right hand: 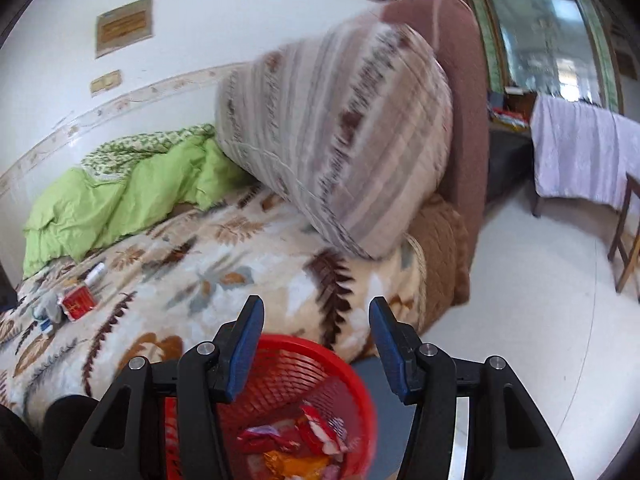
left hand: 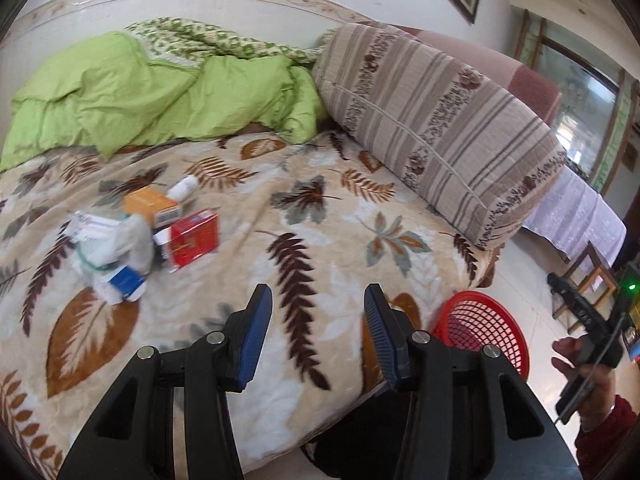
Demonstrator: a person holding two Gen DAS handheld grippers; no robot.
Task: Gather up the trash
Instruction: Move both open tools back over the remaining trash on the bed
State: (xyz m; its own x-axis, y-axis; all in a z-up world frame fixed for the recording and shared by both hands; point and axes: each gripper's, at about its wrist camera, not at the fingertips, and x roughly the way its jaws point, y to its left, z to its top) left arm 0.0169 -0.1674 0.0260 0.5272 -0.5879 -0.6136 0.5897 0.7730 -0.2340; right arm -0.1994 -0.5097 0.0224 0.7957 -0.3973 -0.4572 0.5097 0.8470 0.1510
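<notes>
Two hand-held grippers gaping, nothing held

The left hand-held gripper (left hand: pixel 318 312) hovers over a plush leaf-print bed (left hand: pixel 320 216); boxy cartons and crumpled wrappers (left hand: pixel 140 232) lie at ten o'clock. The right hand-held gripper (right hand: pixel 316 324), fingers apart, hangs above a round red mesh basket (right hand: pixel 296 368) holding crinkled wrappers.

No writing is showing clearly enough to read in either view. The red box (left hand: pixel 195 238) lying on the bed (left hand: pixel 320 216) is carrying gold print, and the orange box (left hand: pixel 150 204) beside it is showing a pale label, but the letters are blurring out. The blue-and-white box (left hand: pixel 127 282) and the white packets (left hand: pixel 92 228) are bearing small print too fine to make out. The two plaques (right hand: pixel 124 27) on the wall are also staying unreadable.
</notes>
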